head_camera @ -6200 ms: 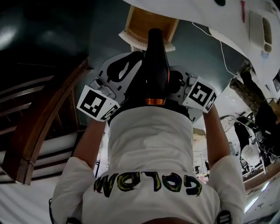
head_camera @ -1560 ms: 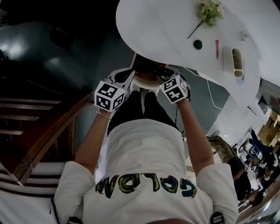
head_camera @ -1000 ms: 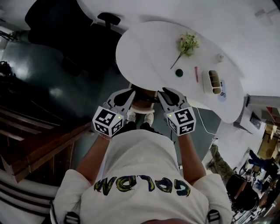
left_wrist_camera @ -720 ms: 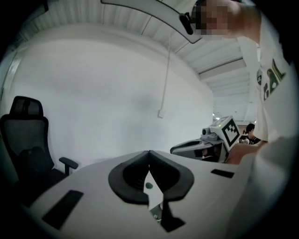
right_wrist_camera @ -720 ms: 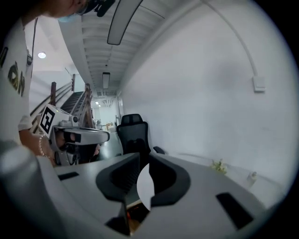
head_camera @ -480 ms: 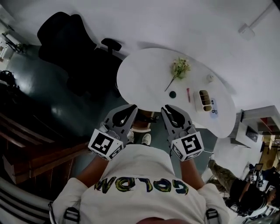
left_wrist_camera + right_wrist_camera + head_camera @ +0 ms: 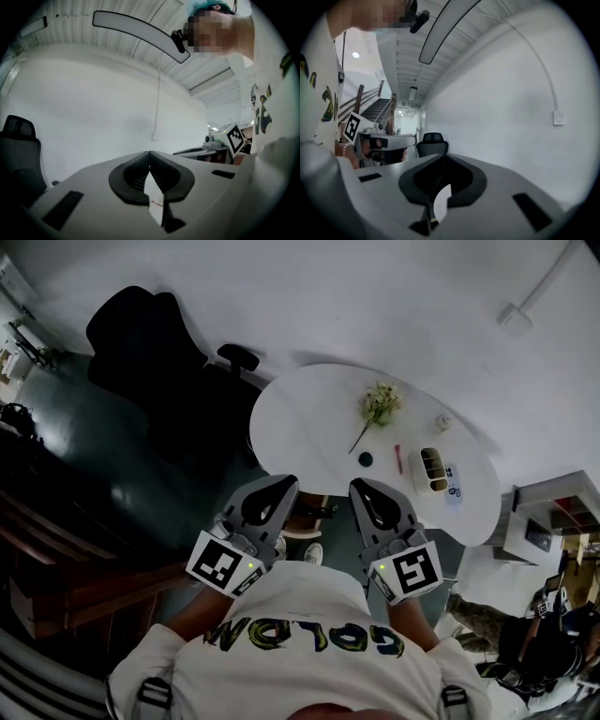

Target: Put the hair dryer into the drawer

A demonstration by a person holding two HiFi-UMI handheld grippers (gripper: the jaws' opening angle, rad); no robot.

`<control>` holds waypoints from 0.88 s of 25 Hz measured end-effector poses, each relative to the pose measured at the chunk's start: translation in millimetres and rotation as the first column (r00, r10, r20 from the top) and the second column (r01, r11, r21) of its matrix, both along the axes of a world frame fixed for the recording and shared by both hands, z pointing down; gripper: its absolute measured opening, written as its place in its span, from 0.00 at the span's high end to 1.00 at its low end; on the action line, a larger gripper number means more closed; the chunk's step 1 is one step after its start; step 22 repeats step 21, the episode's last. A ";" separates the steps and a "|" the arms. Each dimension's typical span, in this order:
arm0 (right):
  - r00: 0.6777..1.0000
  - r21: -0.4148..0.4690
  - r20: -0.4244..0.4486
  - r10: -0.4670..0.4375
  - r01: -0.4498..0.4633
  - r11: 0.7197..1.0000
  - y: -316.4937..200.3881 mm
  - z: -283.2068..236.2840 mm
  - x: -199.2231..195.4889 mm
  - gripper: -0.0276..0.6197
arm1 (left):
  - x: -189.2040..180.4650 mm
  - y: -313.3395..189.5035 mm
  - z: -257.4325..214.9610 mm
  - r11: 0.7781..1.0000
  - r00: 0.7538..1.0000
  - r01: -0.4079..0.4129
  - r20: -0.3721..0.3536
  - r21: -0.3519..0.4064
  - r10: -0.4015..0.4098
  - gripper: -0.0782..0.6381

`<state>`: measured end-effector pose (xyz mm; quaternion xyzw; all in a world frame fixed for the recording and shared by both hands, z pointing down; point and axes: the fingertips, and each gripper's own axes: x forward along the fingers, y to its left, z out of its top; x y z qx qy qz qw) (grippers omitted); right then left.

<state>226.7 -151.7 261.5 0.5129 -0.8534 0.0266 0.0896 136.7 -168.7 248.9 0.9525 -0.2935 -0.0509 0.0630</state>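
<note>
I see no clear hair dryer. Below the near edge of the white table [image 7: 309, 418], a bit of the tan wooden drawer [image 7: 302, 517] shows between my two grippers. A dark shape lies at it; I cannot tell what it is. My left gripper [image 7: 283, 484] is held level in front of the person's chest, shut, with nothing between its pads [image 7: 140, 174]. My right gripper [image 7: 360, 487] hangs beside it a hand's width away. Its jaws are closing and meet at the tips [image 7: 440, 158], with nothing in them.
On the table lie a flower sprig [image 7: 377, 405], a small dark disc [image 7: 366, 458], a red pen [image 7: 397, 457] and a white organiser [image 7: 434, 471]. A black office chair [image 7: 150, 343] stands at the table's left. A wooden stair rail [image 7: 84, 587] runs at lower left.
Both grippers held the black hair dryer over the drawer, then left it there. They have since risen side by side from the drawer to chest height.
</note>
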 end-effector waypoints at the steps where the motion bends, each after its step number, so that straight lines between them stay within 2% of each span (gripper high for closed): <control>1: 1.000 0.007 0.000 0.005 -0.005 1.000 -0.8 -1.8 -0.5 0.92 | 0.4 -0.8 -0.6 1.000 1.000 -0.002 -0.001 0.000 0.002 0.87; 22: 1.000 0.007 -0.016 0.023 -0.022 1.000 -1.1 -2.6 -4.7 0.92 | -7.6 0.7 -1.3 1.000 1.000 -0.016 0.003 -0.008 0.016 0.88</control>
